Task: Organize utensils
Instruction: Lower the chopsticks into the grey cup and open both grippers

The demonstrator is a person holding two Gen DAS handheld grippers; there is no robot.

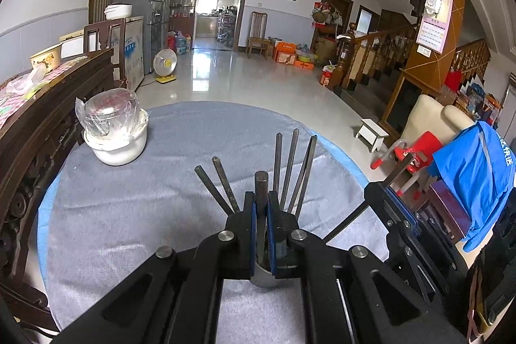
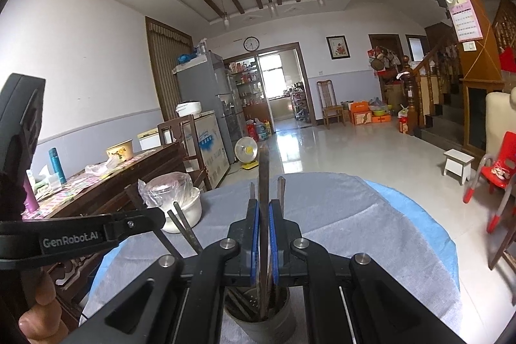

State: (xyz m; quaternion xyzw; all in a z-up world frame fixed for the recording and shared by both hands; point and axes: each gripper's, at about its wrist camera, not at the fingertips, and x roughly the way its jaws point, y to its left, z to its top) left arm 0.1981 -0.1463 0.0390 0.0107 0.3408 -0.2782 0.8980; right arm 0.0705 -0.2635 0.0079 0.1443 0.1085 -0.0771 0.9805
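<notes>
Dark chopstick (image 2: pixel 263 182) pinched upright in right claw (image 2: pixel 263 234), above metal holder (image 2: pixel 258 323).

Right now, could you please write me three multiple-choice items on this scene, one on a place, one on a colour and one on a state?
1. Where does the white pot stand?
A. on the floor
B. on the grey cloth
C. on the stool

2. What colour are the pads on the fingers?
A. blue
B. red
C. yellow

3. What is the left gripper doing?
A. standing open over the cup
B. shut on a chopstick
C. holding the pot

Answers:
1 B, the pot rests on the cloth at the table's far left.
2 A, blue strips line the inner faces.
3 B, the pads press one dark stick above the cup.
</notes>
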